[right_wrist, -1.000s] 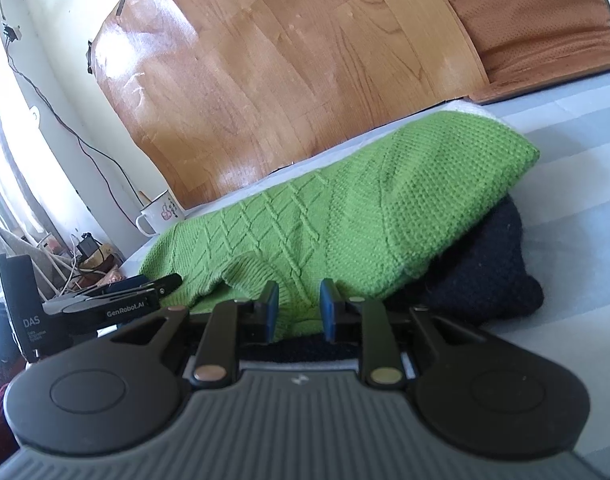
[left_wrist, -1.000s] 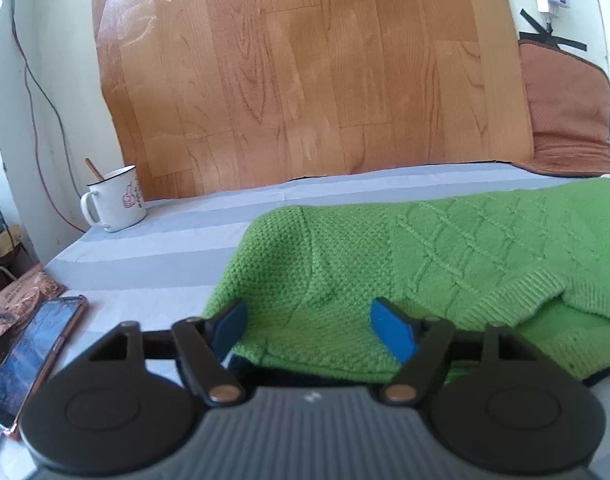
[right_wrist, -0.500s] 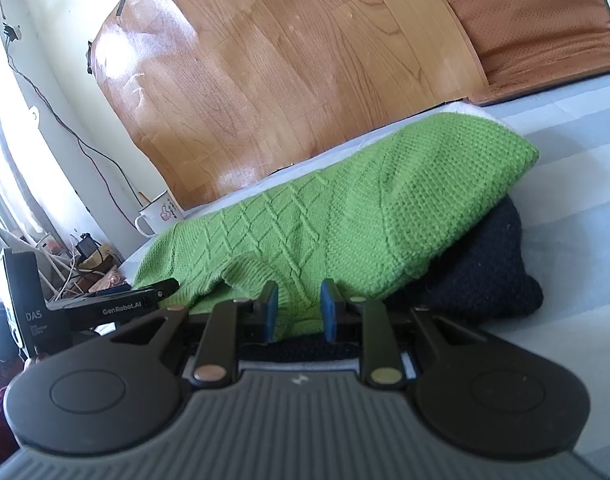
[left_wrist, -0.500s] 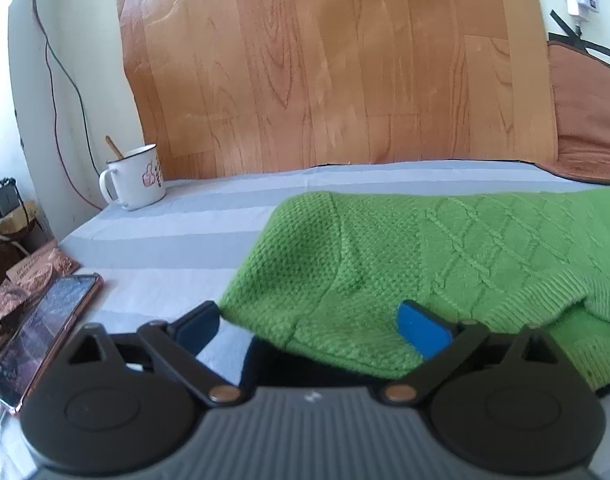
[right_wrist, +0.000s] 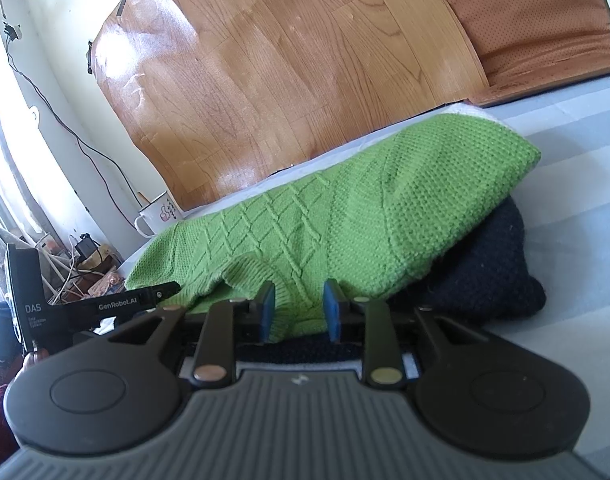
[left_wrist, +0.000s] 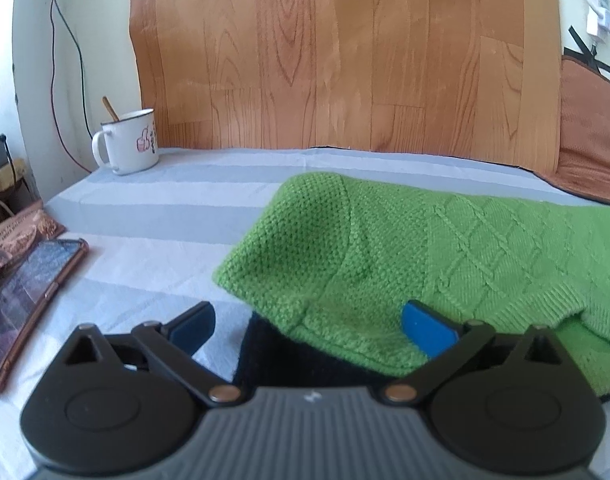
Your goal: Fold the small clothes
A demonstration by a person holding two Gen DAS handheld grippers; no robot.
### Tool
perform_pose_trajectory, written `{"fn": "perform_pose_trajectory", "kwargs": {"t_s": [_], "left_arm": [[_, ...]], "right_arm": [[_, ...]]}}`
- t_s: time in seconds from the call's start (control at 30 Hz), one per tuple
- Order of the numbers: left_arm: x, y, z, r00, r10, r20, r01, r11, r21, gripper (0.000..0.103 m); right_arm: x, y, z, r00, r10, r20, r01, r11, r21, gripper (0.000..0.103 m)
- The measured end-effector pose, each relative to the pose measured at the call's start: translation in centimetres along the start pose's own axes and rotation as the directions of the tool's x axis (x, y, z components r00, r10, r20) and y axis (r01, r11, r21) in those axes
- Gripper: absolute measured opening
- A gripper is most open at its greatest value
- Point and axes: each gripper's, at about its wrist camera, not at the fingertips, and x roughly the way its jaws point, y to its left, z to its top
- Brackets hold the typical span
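Left wrist view: the left gripper (left_wrist: 309, 322) has just opened wide, pads clear of the folded green sweater (left_wrist: 445, 256) lying on the striped worktop (left_wrist: 165, 216) over a dark garment (left_wrist: 289, 356). The right gripper (right_wrist: 299, 310), narrowly parted and just easing wider, brackets the sweater's ribbed edge; contact is unclear. Likely a fold being released; the next move calls for lifting away without dragging knit.

Two identical handheld grippers, black and grey
Left gripper (left_wrist: 307, 326) and right gripper (right_wrist: 297, 312): ribbed grey housing, round black side discs, black linkage arms, brass pivot rivets, blue finger pads (left_wrist: 427, 334)
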Motion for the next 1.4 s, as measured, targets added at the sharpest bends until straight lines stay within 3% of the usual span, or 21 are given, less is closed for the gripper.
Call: {"fn": "perform_pose_trajectory", "kwargs": {"t_s": [0.37, 0.67, 1.0, 1.4], "left_arm": [[0.5, 1.2, 0.0, 0.998, -0.058, -0.032, 0.056, 0.996, -0.068, 0.103], [0.5, 1.0, 0.0, 0.998, -0.043, -0.038, 0.041, 0.998, -0.052, 0.103], [-0.1, -0.5, -0.3, 1.000, 0.028, -0.009, -0.028, 0.999, 0.027, 0.103], [-0.2, -0.8, -0.2, 0.999, 0.045, -0.002, -0.045, 0.998, 0.053, 0.103]], "right_arm": [[0.0, -0.1, -0.1, 1.000, 0.010, 0.004, -0.010, 1.000, 0.015, 0.032], [0.0, 0.0, -0.1, 1.000, 0.013, 0.006, -0.013, 1.000, 0.018, 0.034], [-0.1, 0.2, -0.1, 1.000, 0.017, 0.007, -0.017, 1.000, 0.021, 0.036], [-0.1, 0.2, -0.1, 1.000, 0.018, 0.007, -0.018, 1.000, 0.022, 0.037]]}}
